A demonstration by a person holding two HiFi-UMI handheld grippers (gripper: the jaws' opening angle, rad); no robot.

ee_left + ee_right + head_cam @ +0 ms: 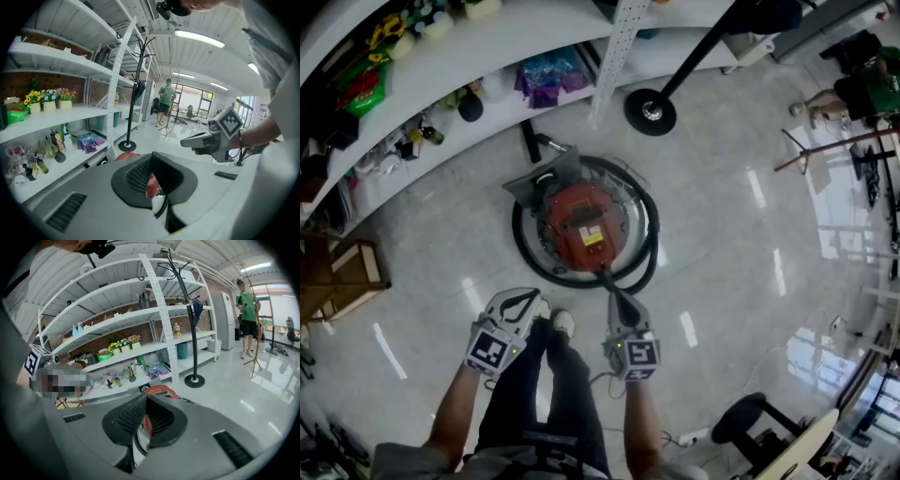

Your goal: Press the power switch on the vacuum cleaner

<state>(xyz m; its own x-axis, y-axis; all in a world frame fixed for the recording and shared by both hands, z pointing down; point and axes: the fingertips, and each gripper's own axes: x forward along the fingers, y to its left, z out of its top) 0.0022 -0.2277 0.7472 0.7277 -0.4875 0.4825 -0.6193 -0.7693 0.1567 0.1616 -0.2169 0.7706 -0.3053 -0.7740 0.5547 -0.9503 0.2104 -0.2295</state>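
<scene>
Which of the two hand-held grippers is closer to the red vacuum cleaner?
The right gripper: its tip almost reaches the black hose coiled round the vacuum cleaner, while the left gripper sits further back, beside the person's shoe.

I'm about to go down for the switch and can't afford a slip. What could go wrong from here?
1. The black hose rings the red vacuum cleaner and passes under the right gripper. Coming down, the gripper may catch the hose instead.
2. The switch cannot be picked out on the lid from here, so the shut right gripper or left gripper could press the wrong spot.
</scene>
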